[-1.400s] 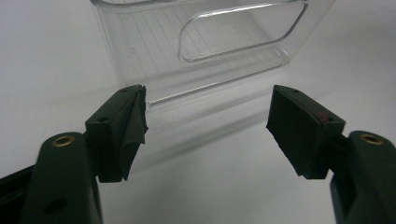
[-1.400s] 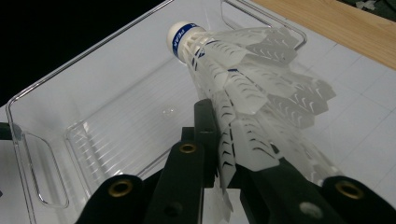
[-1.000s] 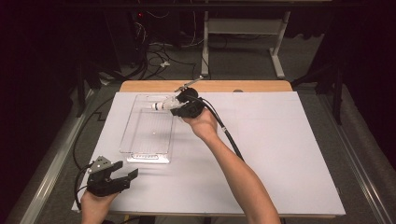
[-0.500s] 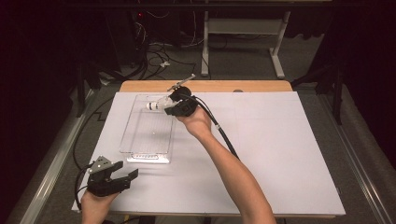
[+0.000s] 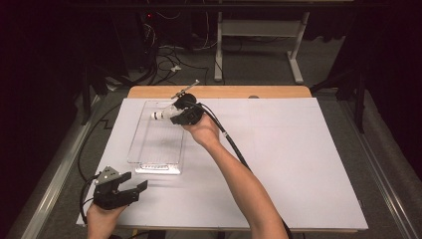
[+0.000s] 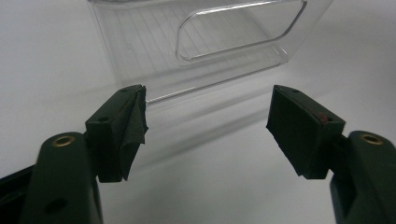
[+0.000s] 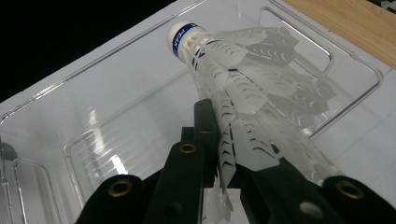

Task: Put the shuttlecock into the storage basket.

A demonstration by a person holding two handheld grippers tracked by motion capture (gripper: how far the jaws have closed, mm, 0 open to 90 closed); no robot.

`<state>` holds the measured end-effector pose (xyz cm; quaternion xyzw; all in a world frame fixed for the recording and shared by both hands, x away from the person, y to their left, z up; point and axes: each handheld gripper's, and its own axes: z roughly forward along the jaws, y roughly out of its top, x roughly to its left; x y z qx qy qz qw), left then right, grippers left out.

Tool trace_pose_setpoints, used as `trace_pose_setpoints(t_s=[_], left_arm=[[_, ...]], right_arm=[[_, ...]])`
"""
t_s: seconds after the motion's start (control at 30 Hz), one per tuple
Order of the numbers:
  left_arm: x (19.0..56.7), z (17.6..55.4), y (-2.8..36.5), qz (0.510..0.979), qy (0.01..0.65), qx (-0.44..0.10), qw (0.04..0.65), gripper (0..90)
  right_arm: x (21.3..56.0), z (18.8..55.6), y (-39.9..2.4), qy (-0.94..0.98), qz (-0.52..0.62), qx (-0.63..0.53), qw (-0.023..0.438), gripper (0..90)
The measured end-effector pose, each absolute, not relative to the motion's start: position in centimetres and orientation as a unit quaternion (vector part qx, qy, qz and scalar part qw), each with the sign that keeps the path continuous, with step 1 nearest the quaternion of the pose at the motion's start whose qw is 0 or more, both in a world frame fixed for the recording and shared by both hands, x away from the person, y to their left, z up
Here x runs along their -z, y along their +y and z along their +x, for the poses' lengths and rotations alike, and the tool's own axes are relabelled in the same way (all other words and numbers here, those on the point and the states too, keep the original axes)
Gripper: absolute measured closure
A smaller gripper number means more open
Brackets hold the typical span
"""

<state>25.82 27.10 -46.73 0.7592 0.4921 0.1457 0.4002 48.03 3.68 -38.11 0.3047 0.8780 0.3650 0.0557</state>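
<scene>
A white feathered shuttlecock (image 5: 158,115) with a blue band on its cork (image 7: 183,33) is clamped by its skirt in my right gripper (image 5: 173,116), which is shut on it. It hangs cork-first over the far end of a clear plastic tray (image 5: 137,144). In the right gripper view the black jaws (image 7: 224,121) pinch the feathers, with the tray's floor (image 7: 107,116) below. My left gripper (image 5: 134,183) rests near the table's front left corner, open with nothing between its fingers (image 6: 208,126), facing the tray's near end wall (image 6: 233,42).
A white sheet (image 5: 298,164) covers most of the wooden table (image 5: 278,91). The right gripper's black cable (image 5: 234,147) trails back along the forearm. Behind the table, loose cables and a desk frame (image 5: 259,30) stand on the dark floor.
My right gripper has carried the shuttlecock a little to the left, further over the tray's far end. The left gripper has stayed where it was.
</scene>
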Motion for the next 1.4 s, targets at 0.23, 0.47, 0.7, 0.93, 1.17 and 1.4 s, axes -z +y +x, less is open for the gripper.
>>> trace_pose_setpoints(t_s=[0.23, 0.47, 0.7, 0.93, 1.17, 1.4], left_arm=[[46.7, 25.9, 27.1, 0.762, 0.490, -0.143, 0.399, 29.3], [46.7, 25.9, 27.1, 0.761, 0.490, -0.144, 0.400, 29.3], [46.7, 25.9, 27.0, 0.762, 0.489, -0.144, 0.400, 29.3], [46.7, 25.9, 27.1, 0.762, 0.488, -0.142, 0.402, 29.3], [46.7, 26.0, 27.0, 0.762, 0.487, -0.141, 0.402, 29.3], [46.7, 26.0, 26.8, 0.765, 0.484, -0.141, 0.401, 29.3]], right_arm=[[38.9, 48.3, 4.4, 0.879, 0.309, -0.359, 0.056, 88.6], [39.7, 48.6, 5.2, 0.883, 0.309, -0.350, 0.054, 88.6], [40.2, 48.7, 5.8, 0.886, 0.307, -0.344, 0.054, 88.4], [40.7, 48.7, 6.3, 0.891, 0.306, -0.330, 0.054, 88.3], [41.0, 48.8, 6.8, 0.896, 0.304, -0.319, 0.057, 88.2], [41.4, 48.7, 7.1, 0.898, 0.307, -0.311, 0.056, 87.8]])
